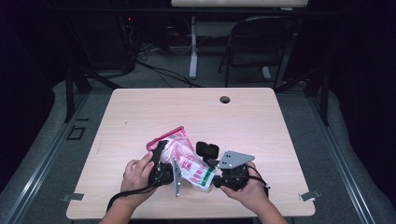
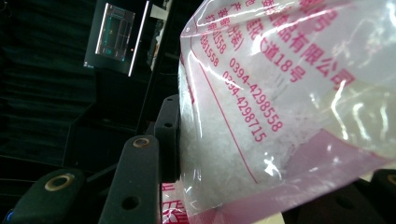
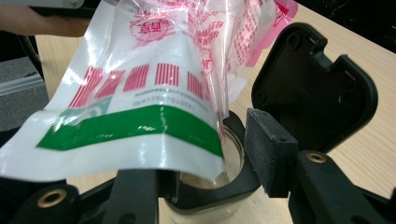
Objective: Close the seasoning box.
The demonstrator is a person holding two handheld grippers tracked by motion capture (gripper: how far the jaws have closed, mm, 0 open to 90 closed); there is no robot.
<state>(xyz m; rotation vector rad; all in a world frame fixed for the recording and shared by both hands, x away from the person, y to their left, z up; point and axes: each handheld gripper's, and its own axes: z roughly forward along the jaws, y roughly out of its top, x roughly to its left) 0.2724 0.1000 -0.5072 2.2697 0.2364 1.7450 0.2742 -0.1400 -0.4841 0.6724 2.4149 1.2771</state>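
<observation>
A clear plastic bag (image 1: 183, 156) with red print, a green stripe and white crystals inside hangs tilted over the table. My left gripper (image 1: 161, 158) is shut on its upper part; in the left gripper view the bag (image 2: 280, 116) lies against the gripper's fingers (image 2: 137, 182). The bag's lower end (image 3: 140, 93) droops over the mouth of a glass jar (image 3: 219, 186) whose black flip lid (image 3: 313, 93) stands open. My right gripper (image 3: 205, 172) is open, its jaws on either side of the jar's black collar, one pad (image 3: 268, 154) close beside it.
The light wooden table (image 1: 252, 121) has a cable hole (image 1: 225, 99) near its far edge. A folding chair (image 1: 261, 42) and floor cables lie beyond it, in a dark room.
</observation>
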